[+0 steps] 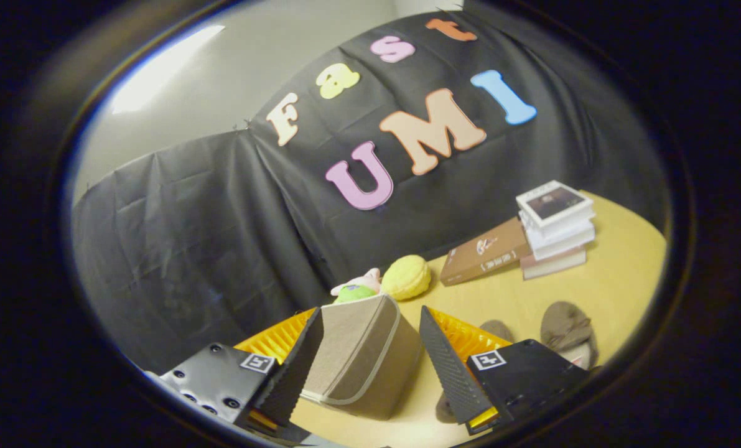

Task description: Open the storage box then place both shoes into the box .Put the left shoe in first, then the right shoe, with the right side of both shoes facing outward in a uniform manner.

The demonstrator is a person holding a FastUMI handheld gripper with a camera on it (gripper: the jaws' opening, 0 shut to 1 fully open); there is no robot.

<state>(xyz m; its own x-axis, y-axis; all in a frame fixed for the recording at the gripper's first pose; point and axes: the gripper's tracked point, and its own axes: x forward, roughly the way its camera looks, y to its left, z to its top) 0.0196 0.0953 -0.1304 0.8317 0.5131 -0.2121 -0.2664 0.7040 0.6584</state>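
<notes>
A beige fabric storage box (361,361) with pale piping stands on the yellow table (619,280), tilted in the view. It sits between and just ahead of my fingers. My gripper (370,311) is open; the left finger overlaps the box's left edge, and a gap shows between the right finger and the box. I cannot tell whether either finger touches it. The box's flap looks shut. Right of the right finger lie two taupe shoes: one (568,330) in plain sight, the other (498,328) partly hidden behind the finger.
Beyond the box sit a yellow round plush (406,277) and a pink-and-green toy (358,287). Farther right lie a brown book (483,251) and a stack of white books (557,227). Black cloth walls close the back and left.
</notes>
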